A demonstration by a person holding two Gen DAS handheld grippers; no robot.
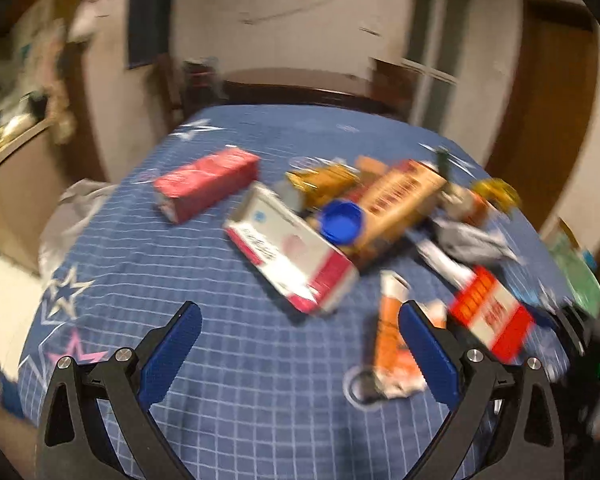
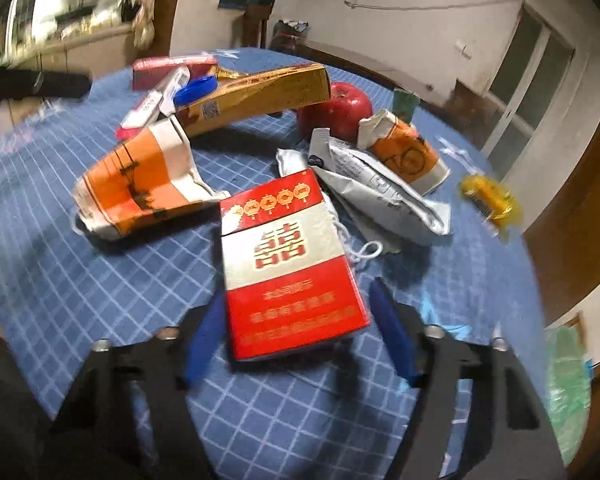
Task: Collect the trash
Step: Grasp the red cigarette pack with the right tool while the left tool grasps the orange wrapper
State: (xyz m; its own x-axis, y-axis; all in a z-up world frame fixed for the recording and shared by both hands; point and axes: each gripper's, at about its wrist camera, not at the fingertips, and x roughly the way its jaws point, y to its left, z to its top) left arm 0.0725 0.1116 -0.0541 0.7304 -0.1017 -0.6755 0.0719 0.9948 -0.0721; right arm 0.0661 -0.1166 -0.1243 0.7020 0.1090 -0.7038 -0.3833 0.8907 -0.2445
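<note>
Trash lies heaped on a blue checked tablecloth (image 1: 228, 360). A red and white cigarette pack (image 2: 288, 264) lies flat between the fingers of my right gripper (image 2: 298, 292). The left pad is at the pack's edge and the right pad stands a little off it, so the jaws are open. My left gripper (image 1: 300, 312) hangs wide open above bare cloth with nothing between its fingers. Just beyond it lies a white and red carton (image 1: 288, 256), and a crushed orange paper cup (image 1: 396, 344) lies by its right finger. The cigarette pack (image 1: 488, 316) shows further right.
Also in the pile are a gold box (image 2: 256, 92), a blue cap (image 2: 196, 90), a red box (image 1: 204, 184), a red apple (image 2: 340, 108), a silver wrapper (image 2: 380, 184), a second orange cup (image 2: 408, 152) and a yellow wrapper (image 2: 488, 200). A green bag (image 2: 568, 380) hangs off the table's right edge.
</note>
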